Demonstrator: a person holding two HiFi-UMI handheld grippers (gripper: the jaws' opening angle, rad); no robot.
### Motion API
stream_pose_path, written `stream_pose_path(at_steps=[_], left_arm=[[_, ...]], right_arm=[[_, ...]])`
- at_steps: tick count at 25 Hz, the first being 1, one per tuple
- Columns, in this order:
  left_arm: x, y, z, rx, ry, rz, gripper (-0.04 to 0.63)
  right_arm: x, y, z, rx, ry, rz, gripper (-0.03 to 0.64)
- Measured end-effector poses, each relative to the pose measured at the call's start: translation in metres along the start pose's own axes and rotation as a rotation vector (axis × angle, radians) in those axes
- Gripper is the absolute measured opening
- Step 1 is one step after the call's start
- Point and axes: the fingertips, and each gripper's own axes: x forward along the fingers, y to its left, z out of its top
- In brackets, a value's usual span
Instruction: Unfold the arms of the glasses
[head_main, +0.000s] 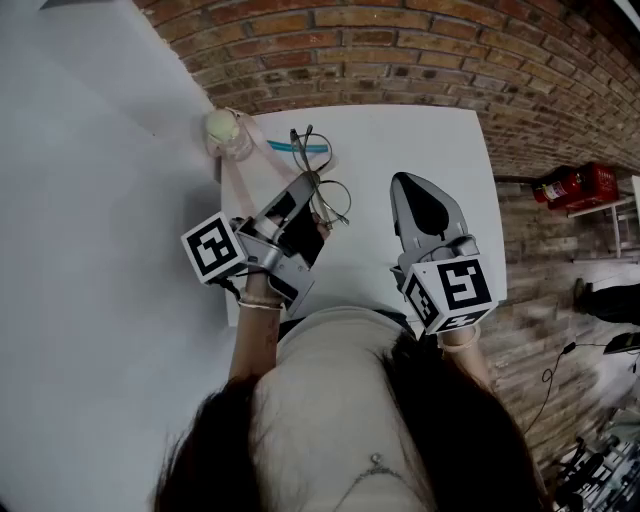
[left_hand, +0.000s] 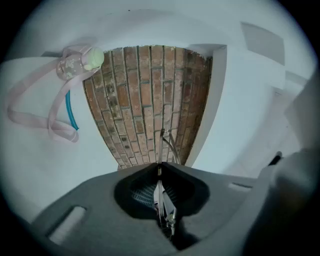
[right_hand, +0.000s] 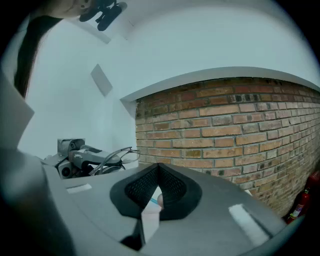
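Clamping the glasses (head_main: 335, 203) tight, the left claw (head_main: 312, 186) has its jaws pinched on the thin wire frame, over the middle of the white table (head_main: 425, 135). Much of the frame is buried between the pads, only loops of wire poke out past the tips, and whether the arms are folded or open is hard to tell. Over on the right, the right claw (head_main: 402, 181) hangs beside it, jaws closed together with nothing between them. At the table's far left corner stand a small clear jar (head_main: 228, 132), a pink strap (head_main: 243, 172) and something teal (head_main: 300, 147), too small to identify. The person's head hides the near edge.
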Motion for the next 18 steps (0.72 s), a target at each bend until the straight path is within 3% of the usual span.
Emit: stream_pose_path(at_steps=[6,18], left_arm=[[-0.001,-0.002,0.000,0.005,-0.012,0.005,0.025],[-0.004,-0.002,0.005,0.009,-0.054,-0.001,0.025]], right_arm=[[-0.003,0.002,0.005,0.012,-0.012,0.016,0.003],[-0.004,0.028,0.007,0.027,-0.014,0.163,0.003]])
